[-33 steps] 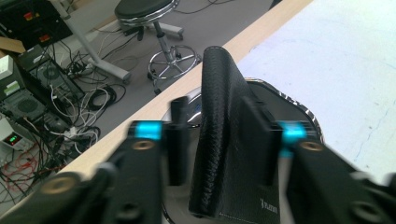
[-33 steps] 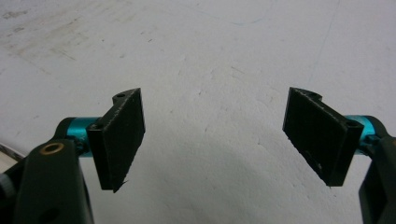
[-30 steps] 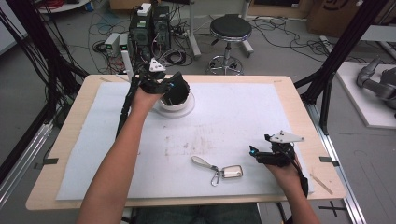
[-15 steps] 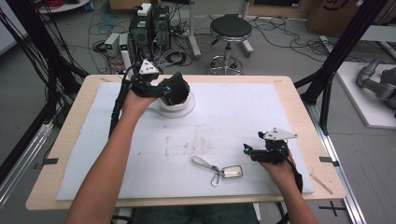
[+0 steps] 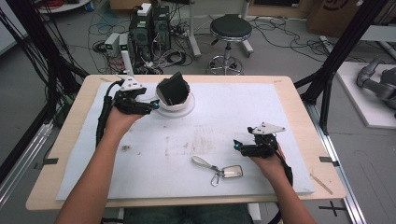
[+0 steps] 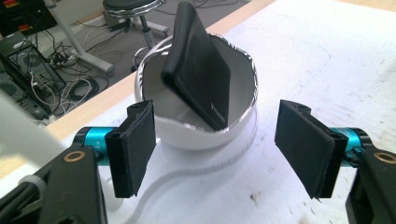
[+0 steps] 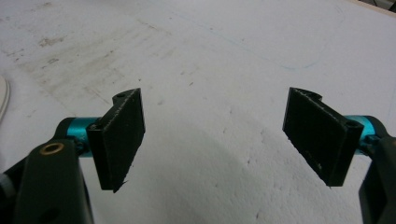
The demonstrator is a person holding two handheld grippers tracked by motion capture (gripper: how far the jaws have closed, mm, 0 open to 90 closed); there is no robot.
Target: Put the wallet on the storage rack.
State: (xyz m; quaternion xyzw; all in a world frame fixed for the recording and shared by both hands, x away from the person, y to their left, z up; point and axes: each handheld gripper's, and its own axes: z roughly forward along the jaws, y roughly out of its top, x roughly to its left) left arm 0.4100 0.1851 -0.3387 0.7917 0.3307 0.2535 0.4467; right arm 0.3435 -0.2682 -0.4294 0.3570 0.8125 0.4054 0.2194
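A black wallet [image 5: 172,88] [image 6: 200,91] stands tilted inside a white bowl [image 5: 163,103] [image 6: 205,133] that rests on a white plate [image 5: 180,112] at the back left of the mat. My left gripper [image 5: 150,107] [image 6: 217,149] sits just left of the bowl; its jaws have just been opening and stand wide apart with nothing between them, the bowl a little beyond the pads. At the right front, my right gripper [image 5: 238,146] [image 7: 219,140] is open over bare mat. A key ring with a strap and a car key fob [image 5: 219,171] lies left of it.
A white mat [image 5: 233,112] covers the wooden table [image 5: 289,84]. Behind the table stand a round stool [image 5: 227,32], computer boxes [image 5: 149,28] and loose cables. Black frame posts [image 5: 336,60] rise at both sides.
My left gripper let go of the wallet, which now leans in the bowl, and drew back to the left. My right gripper drifted slightly toward the left.
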